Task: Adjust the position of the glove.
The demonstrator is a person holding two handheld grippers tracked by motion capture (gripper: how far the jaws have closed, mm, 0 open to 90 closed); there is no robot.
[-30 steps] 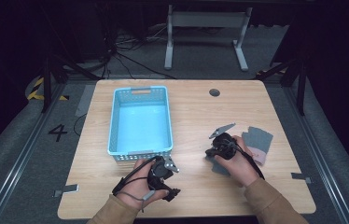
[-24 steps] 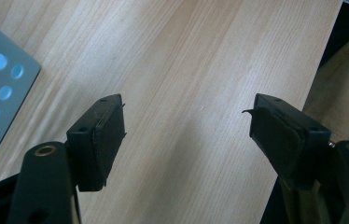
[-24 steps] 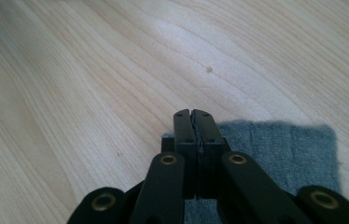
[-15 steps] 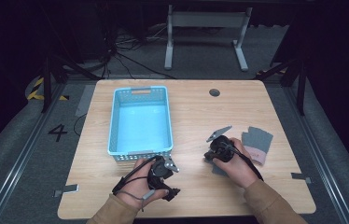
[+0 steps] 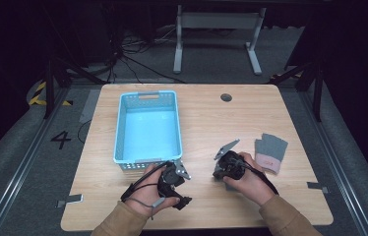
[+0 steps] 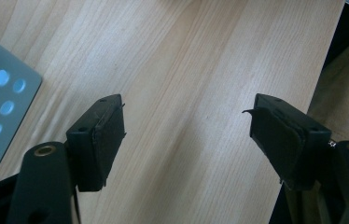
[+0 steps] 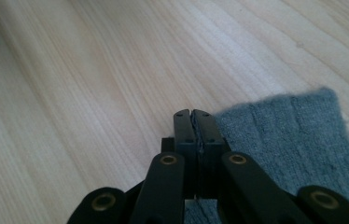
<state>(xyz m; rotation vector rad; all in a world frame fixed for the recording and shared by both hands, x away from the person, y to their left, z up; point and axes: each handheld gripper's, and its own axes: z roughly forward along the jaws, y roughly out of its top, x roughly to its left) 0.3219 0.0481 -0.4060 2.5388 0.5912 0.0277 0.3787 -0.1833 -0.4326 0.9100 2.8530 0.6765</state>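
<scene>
R gripper [image 7: 193, 116]: jaws pressed together, nothing seen between them, low over the table [image 5: 206, 123]. A grey glove [image 7: 289, 149] lies flat under and just beside its tips in the right gripper view. From the high view the R hand [image 5: 243, 179] holds it near the table's front, w/ a grey glove [image 5: 270, 153] w/ a pink cuff band just to its right.

L gripper [image 6: 186, 135]: jaws wide apart, empty, bare wood between them. L hand [image 5: 150, 194] holds it at the front edge. A blue basket [image 5: 146, 127], perforated walls, empty, sits just beyond it; its corner [image 6: 0, 88] shows beside the L jaw. A tan sleeve [image 6: 345, 88] shows past the table's edge.
</scene>
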